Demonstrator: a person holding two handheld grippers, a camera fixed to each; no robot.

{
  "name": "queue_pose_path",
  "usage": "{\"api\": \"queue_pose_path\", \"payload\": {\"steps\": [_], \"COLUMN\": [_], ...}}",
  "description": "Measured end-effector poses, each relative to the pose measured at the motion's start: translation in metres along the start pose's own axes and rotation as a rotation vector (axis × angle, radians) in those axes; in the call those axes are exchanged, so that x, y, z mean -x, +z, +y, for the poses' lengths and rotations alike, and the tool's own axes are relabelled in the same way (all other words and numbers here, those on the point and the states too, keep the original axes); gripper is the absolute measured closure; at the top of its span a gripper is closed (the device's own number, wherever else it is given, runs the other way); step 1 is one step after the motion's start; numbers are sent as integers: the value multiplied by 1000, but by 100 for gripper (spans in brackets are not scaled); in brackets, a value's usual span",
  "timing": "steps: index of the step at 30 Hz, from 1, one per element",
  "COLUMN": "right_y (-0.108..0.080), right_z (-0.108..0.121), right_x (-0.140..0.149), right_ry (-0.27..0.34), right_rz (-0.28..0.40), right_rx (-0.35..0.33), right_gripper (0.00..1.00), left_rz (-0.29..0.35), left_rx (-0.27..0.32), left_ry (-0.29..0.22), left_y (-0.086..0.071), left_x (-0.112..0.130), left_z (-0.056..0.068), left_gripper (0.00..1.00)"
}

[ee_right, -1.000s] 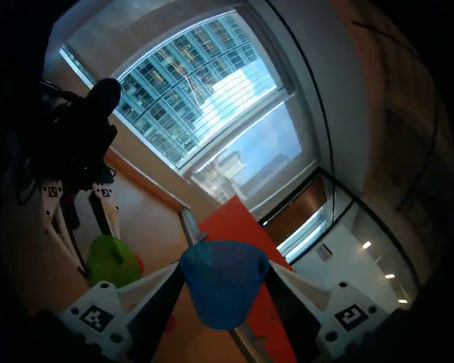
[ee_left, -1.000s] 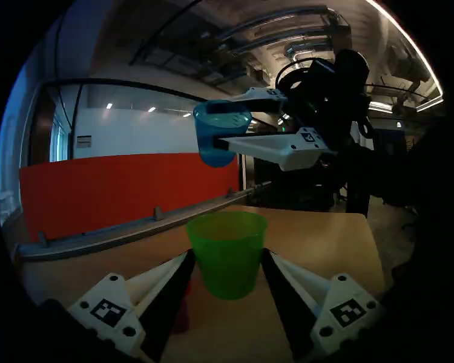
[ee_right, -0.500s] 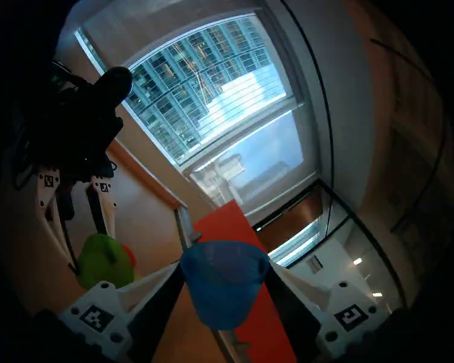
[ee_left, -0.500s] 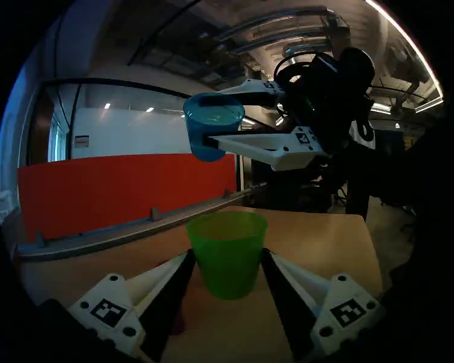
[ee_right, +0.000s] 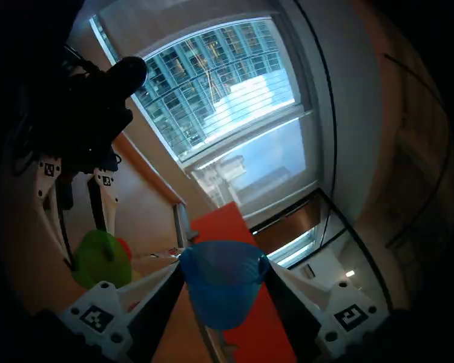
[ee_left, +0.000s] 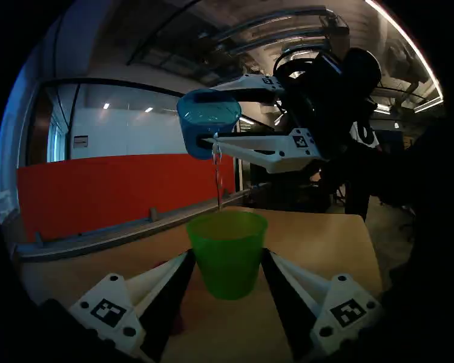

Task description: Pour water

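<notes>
My left gripper (ee_left: 227, 266) is shut on a green cup (ee_left: 227, 260) that stands upright just above the wooden table (ee_left: 324, 242). Above it, the right gripper (ee_left: 218, 118) holds a blue cup (ee_left: 206, 124) tipped over, and a thin stream of water (ee_left: 217, 178) falls from its rim into the green cup. In the right gripper view, my right gripper (ee_right: 224, 284) is shut on the blue cup (ee_right: 223, 290), and the left gripper (ee_right: 78, 224) with the green cup (ee_right: 100, 259) shows at the lower left.
A red partition wall (ee_left: 118, 187) with a grey rail (ee_left: 136, 227) runs along the table's far side. A small red object (ee_left: 181, 311) lies under my left finger. Large windows (ee_right: 227, 103) fill the tilted background. The table's edge (ee_left: 375, 254) is to the right.
The blue cup has tipped further and shifted slightly left above the green cup, and water now streams from it. The green cup has stayed still.
</notes>
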State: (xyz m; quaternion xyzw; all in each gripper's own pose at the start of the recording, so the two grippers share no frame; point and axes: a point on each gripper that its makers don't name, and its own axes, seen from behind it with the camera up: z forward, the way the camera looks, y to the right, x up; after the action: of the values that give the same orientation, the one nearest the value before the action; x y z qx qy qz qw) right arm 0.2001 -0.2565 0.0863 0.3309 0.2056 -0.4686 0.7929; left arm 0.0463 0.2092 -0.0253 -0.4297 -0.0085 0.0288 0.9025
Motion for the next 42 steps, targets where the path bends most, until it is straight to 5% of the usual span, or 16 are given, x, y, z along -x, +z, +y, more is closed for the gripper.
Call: {"api": "queue_pose_path", "payload": {"steps": [42], "right_y": [-3], "right_z": [14], "right_x": [-8], "right_ry": [-134], "right_rz": [6], "right_rx": [28], "right_gripper": [10], "left_rz": [4], "left_rx": [3], "left_ry": [0], "left_y": [0], "left_x": [-2], "left_z": [1], "left_gripper": [21]}}
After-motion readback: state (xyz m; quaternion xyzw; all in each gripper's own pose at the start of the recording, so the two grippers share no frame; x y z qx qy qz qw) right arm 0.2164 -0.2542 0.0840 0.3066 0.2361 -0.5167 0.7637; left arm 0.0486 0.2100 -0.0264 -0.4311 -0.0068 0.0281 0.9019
